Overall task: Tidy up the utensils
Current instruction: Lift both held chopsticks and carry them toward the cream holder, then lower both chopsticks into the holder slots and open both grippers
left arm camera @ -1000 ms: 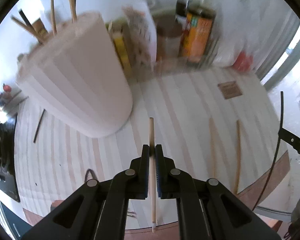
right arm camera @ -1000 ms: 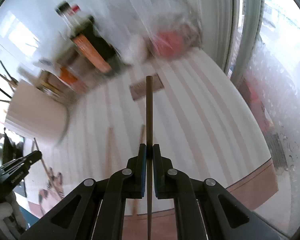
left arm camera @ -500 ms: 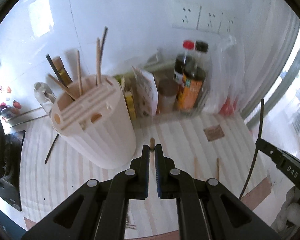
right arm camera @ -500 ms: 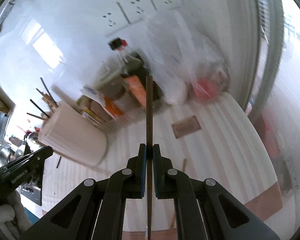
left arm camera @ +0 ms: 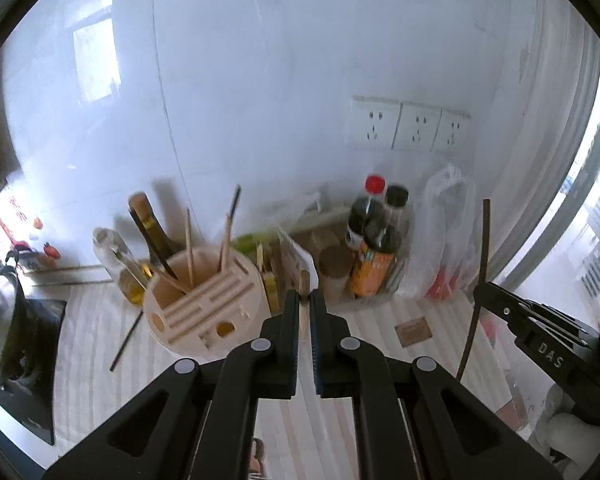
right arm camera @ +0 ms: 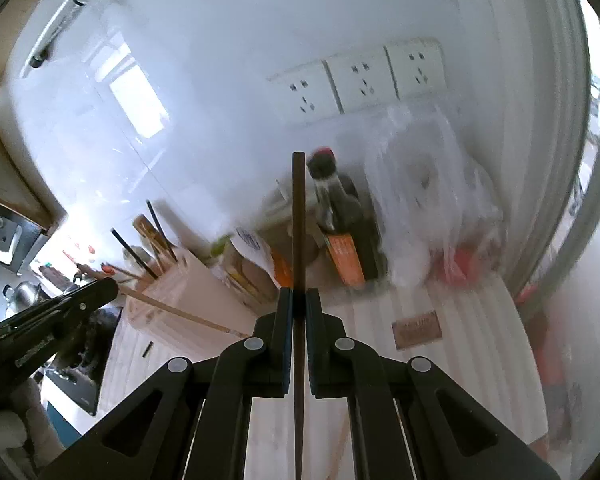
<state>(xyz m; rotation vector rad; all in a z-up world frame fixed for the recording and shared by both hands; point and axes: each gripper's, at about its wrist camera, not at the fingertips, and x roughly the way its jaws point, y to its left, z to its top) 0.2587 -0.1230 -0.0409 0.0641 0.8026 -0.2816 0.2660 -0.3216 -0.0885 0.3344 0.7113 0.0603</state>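
LEFT: left gripper (left arm camera: 305, 316) clamped on pale chopstick (left arm camera: 303, 312) above counter | RIGHT: right gripper (right arm camera: 296, 316) clamped on dark chopstick (right arm camera: 299, 232) | TARGET: holder (left arm camera: 204, 300) | RISK: long sticks may pivot in pads, miss slots.

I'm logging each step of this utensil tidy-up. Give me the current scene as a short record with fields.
left gripper: shut on light wooden chopstick
right gripper: shut on dark chopstick
holder: round slotted utensil holder, upright, several sticks in it
loose: dark stick on counter left of holder
behind: sauce bottles, plastic bag
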